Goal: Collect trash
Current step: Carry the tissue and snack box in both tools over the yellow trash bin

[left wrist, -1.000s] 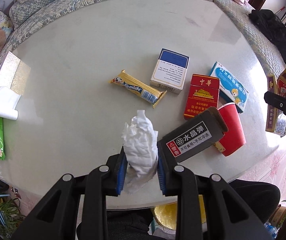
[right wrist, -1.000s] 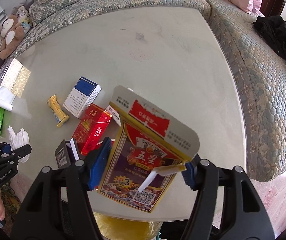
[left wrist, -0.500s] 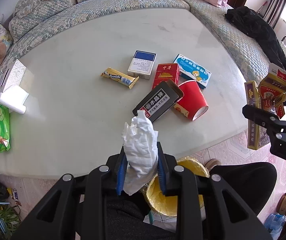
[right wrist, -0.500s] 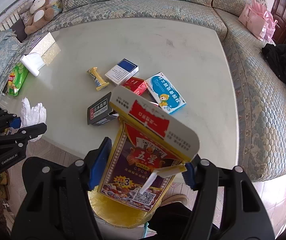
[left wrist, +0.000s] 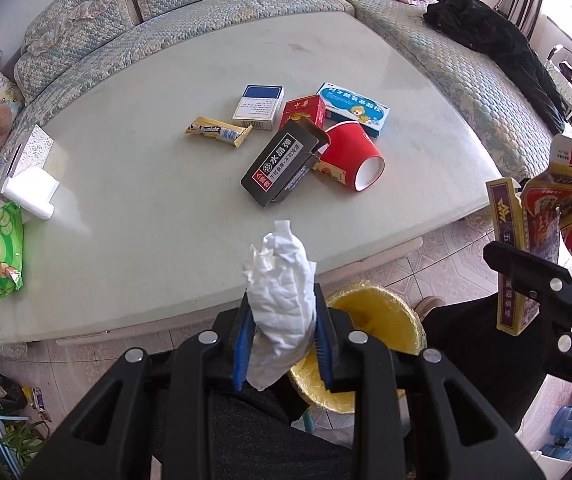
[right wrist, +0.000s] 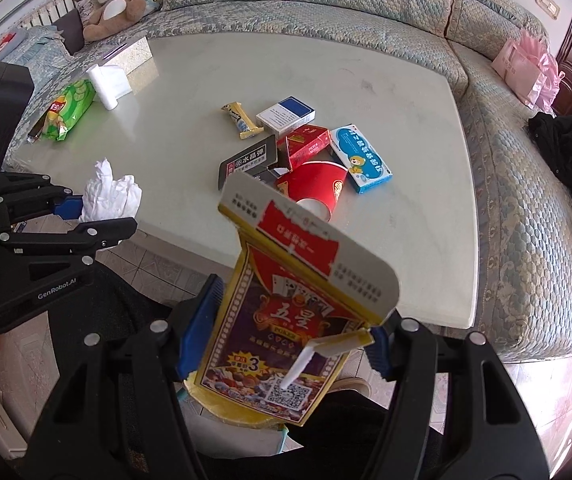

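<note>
We held two tongs over the floor, near the edge of the table [left wrist: 134, 184]. Our left tongs [left wrist: 282, 340] were clenched on a crumpled white tissue [left wrist: 280, 300]. Right below them sat a yellow trash bin [left wrist: 382, 320]. Our right tongs [right wrist: 282, 340] squeezed an open playing card box [right wrist: 286, 320], with its flap sticking up. Past both tongs, on the table, lay more trash close together: a red paper cup [left wrist: 352, 156] on its side, a black box [left wrist: 282, 160], a red box [left wrist: 304, 110], and a candy bar [left wrist: 218, 132].
</note>
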The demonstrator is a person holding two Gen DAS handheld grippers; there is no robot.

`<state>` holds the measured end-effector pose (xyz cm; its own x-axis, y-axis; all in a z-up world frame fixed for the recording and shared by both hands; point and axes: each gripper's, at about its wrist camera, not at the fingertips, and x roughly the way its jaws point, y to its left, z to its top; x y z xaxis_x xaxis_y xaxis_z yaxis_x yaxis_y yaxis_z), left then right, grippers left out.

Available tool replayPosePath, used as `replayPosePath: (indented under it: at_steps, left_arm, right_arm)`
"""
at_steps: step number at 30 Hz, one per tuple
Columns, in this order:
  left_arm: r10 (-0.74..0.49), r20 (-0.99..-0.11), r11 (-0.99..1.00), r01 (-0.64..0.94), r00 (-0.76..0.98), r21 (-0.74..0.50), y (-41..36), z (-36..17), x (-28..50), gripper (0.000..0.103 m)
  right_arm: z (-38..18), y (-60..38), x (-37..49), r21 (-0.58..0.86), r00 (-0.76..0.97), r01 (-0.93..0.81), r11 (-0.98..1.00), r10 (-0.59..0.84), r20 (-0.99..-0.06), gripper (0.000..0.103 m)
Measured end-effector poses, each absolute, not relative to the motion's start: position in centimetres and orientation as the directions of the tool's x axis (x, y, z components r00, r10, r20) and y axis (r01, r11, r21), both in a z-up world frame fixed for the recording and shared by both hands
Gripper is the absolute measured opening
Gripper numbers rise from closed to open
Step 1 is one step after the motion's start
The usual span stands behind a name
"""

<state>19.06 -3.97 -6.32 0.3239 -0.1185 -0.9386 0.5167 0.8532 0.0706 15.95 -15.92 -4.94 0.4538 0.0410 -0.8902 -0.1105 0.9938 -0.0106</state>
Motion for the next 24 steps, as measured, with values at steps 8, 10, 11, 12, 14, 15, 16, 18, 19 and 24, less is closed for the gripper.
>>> replayPosePath:
  at_steps: [8,10,11,12,14,15,16,18,19,24]
  left_arm:
    - [-0.131,-0.938,0.842,0.535,0.320,0.065,-3.6,-9.0,16.1,0.027]
    - [-0.137,-0.943,0.842,0.538,0.302,0.050,-3.6,-10.2,15.6,0.027]
    - [-0.139,-0.946,0.839,0.543,0.293,0.044,-3.6,-10.8,15.3,0.027]
    - [-0.141,-0.949,0.837,0.546,0.282,0.038,-3.7,-11.5,15.1,0.027]
    - [-0.142,-0.954,0.837,0.546,0.263,0.026,-3.7,-12.7,14.7,0.027]
    - [-0.146,-0.956,0.836,0.548,0.253,0.017,-3.8,-13.3,14.5,0.027]
    - [-0.148,-0.958,0.836,0.549,0.243,0.010,-3.8,-13.9,14.4,0.027]
    - [-0.147,-0.962,0.836,0.549,0.231,0.004,-3.8,-15.1,14.1,0.027]
    - [-0.145,-0.963,0.834,0.552,0.228,0.005,-3.9,-15.6,13.9,0.027]
    - [-0.151,-0.970,0.830,0.557,0.190,-0.020,-3.9,-18.0,13.3,0.027]
  right_arm:
    - [-7.6,-14.4,12.9,-0.040,0.445,-0.152,0.988,0.032,-0.895,0.063]
    - [-8.4,-14.0,12.5,-0.038,0.435,-0.161,0.986,0.036,-0.899,0.063]
    - [-8.8,-13.9,12.2,-0.033,0.429,-0.163,0.986,0.041,-0.902,0.063]
    - [-9.2,-13.8,12.1,-0.031,0.424,-0.166,0.986,0.043,-0.905,0.063]
    - [-10.0,-13.6,11.8,-0.039,0.421,-0.167,0.985,0.035,-0.907,0.063]
    - [-10.4,-13.6,11.7,-0.045,0.419,-0.170,0.985,0.031,-0.908,0.063]
    - [-10.8,-13.5,11.5,-0.044,0.416,-0.171,0.984,0.031,-0.909,0.063]
    - [-11.5,-13.5,11.2,-0.046,0.411,-0.168,0.985,0.028,-0.911,0.063]
    - [-12.0,-13.5,11.2,-0.047,0.407,-0.171,0.984,0.027,-0.913,0.063]
    - [-14.3,-13.4,10.7,-0.051,0.393,-0.166,0.985,0.018,-0.919,0.063]
